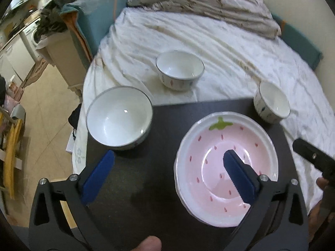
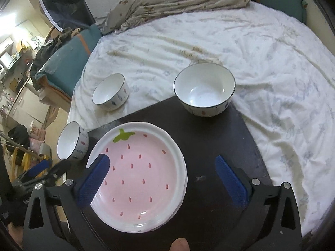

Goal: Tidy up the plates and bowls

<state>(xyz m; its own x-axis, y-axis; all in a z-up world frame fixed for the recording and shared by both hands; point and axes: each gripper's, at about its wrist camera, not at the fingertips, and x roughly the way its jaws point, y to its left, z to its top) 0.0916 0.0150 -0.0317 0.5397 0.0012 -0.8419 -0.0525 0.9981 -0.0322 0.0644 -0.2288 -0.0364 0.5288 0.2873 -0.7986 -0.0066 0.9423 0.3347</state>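
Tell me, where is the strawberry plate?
The strawberry plate sits on the black board, near its front edge, between the two bowls on that board.

A black board [image 2: 209, 146] lies on the bed [image 2: 261, 52]. It carries stacked plates [image 2: 144, 163] near and bowls at its far corners. Another bowl [image 2: 111, 92] sits on the sheet.

1. The left gripper [image 1: 167, 161] hangs above a dark board [image 1: 163, 129], its blue fingers [image 1: 100, 175] spread wide, nothing between them.
2. A pink strawberry plate [image 1: 211, 146] lies on the board beneath the right-hand finger.
3. A white bowl [image 1: 119, 116] sits at the board's left corner, another bowl [image 1: 272, 102] at its right corner.
4. A third bowl [image 1: 180, 70] rests on the rumpled bedsheet [image 1: 230, 52].
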